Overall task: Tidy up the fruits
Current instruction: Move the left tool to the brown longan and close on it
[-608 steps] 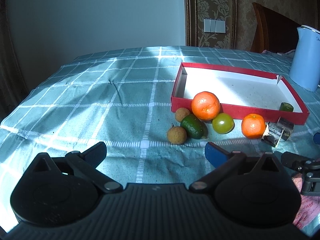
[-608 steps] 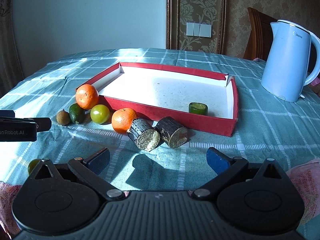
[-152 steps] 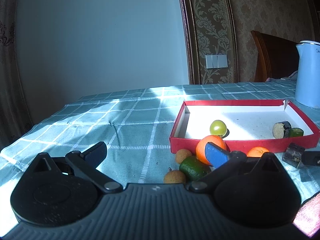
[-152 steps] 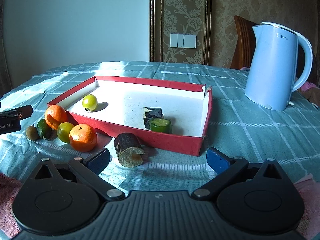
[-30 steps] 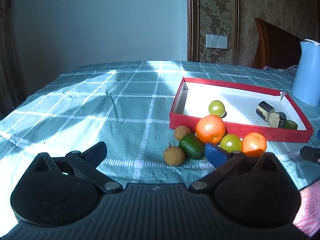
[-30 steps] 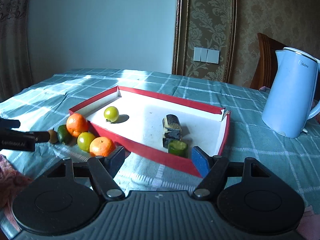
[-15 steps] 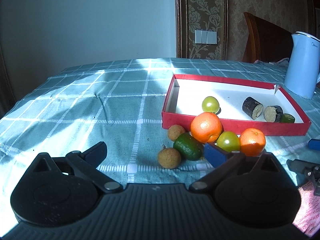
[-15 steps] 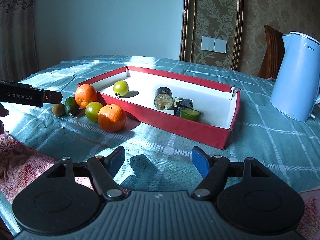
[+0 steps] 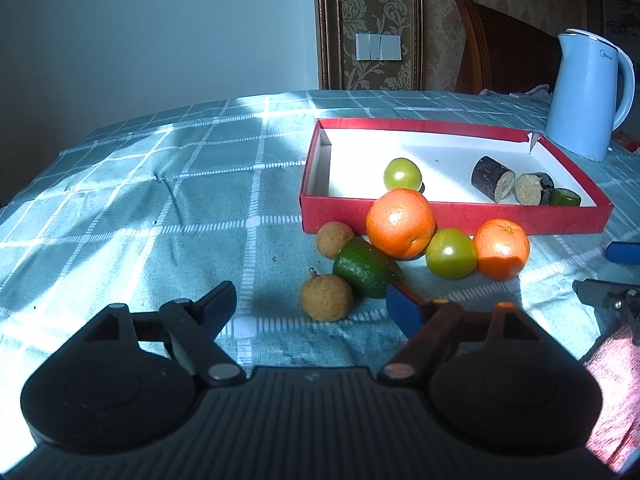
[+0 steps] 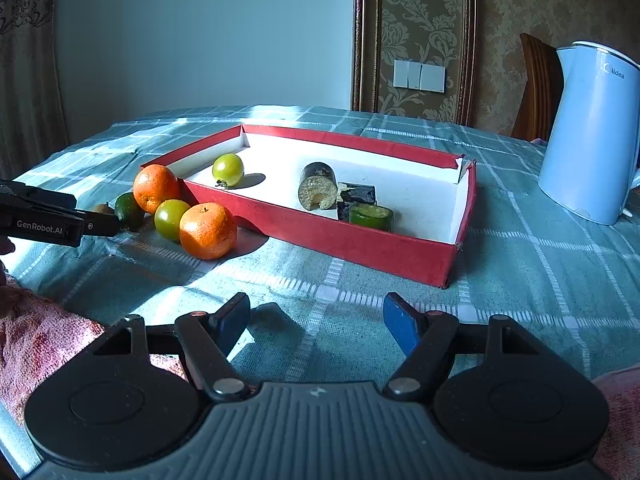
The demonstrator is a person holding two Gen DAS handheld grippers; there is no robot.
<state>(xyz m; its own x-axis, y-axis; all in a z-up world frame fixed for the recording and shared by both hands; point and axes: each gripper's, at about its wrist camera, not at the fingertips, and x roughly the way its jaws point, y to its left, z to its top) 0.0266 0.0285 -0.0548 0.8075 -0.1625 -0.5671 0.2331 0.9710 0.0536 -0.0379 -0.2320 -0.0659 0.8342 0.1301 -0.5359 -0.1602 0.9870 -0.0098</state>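
Note:
A red tray (image 9: 452,216) (image 10: 360,246) holds a green tomato (image 9: 402,174) (image 10: 228,169), two dark cut logs (image 9: 490,178) (image 10: 318,191) and a green slice (image 9: 565,198) (image 10: 370,216). In front of its near left corner lie two oranges (image 9: 400,223) (image 9: 502,249), a green tomato (image 9: 451,253), a dark green fruit (image 9: 365,267) and two brown longans (image 9: 326,297) (image 9: 334,239). My left gripper (image 9: 310,304) is open and empty just short of the nearer longan. My right gripper (image 10: 316,322) is open and empty over the cloth before the tray.
A pale blue kettle (image 9: 586,94) (image 10: 592,132) stands right of the tray. A pink towel (image 10: 36,340) lies at the table's near edge. A wooden chair (image 9: 500,52) stands behind the table. The checked cloth (image 9: 160,200) spreads to the left.
My left gripper has moved forward and lower toward the loose fruit. My right gripper has shifted closer to the tray. Both stay open.

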